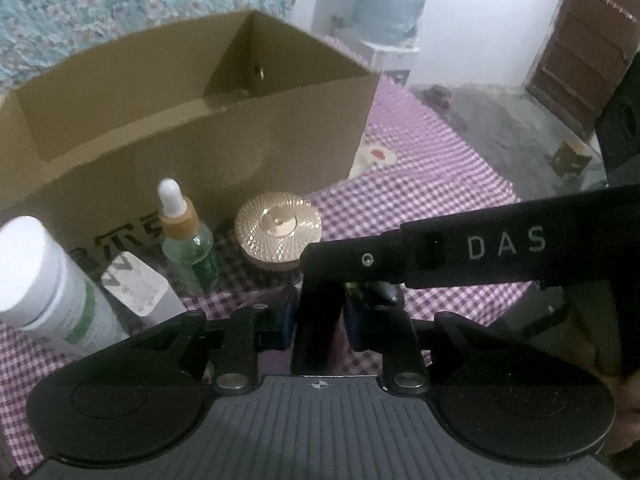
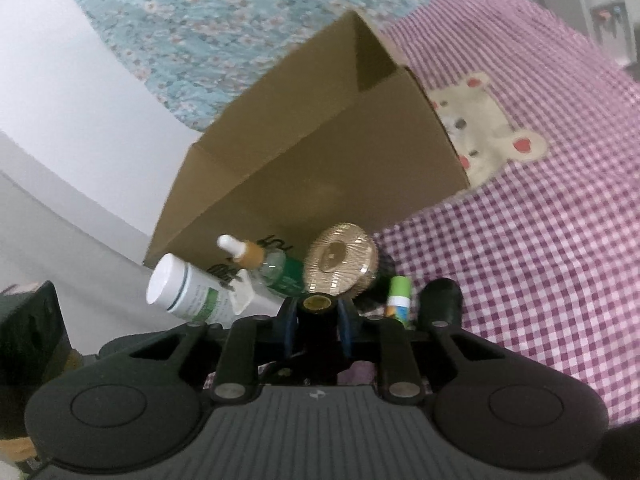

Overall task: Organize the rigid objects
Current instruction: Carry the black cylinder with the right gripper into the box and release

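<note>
An open cardboard box (image 1: 192,120) stands on the purple checked cloth (image 1: 420,184). In front of it stand a white tube (image 1: 44,280), a white block (image 1: 136,284), a green dropper bottle (image 1: 188,236) and a gold-lidded jar (image 1: 278,228). My left gripper (image 1: 318,312) is shut on a dark upright bottle (image 1: 316,320). My right gripper (image 2: 318,320) is shut on the same dark bottle, seen by its gold cap (image 2: 318,303); its arm (image 1: 460,248) crosses the left wrist view. A green and white stick (image 2: 398,300) stands to the right of the bottle.
A bear patch (image 2: 488,120) on the cloth lies right of the box (image 2: 320,152). A floral curtain (image 1: 120,0) hangs behind. A water dispenser (image 1: 392,4) and a brown door (image 1: 580,56) stand beyond the cloth's edge.
</note>
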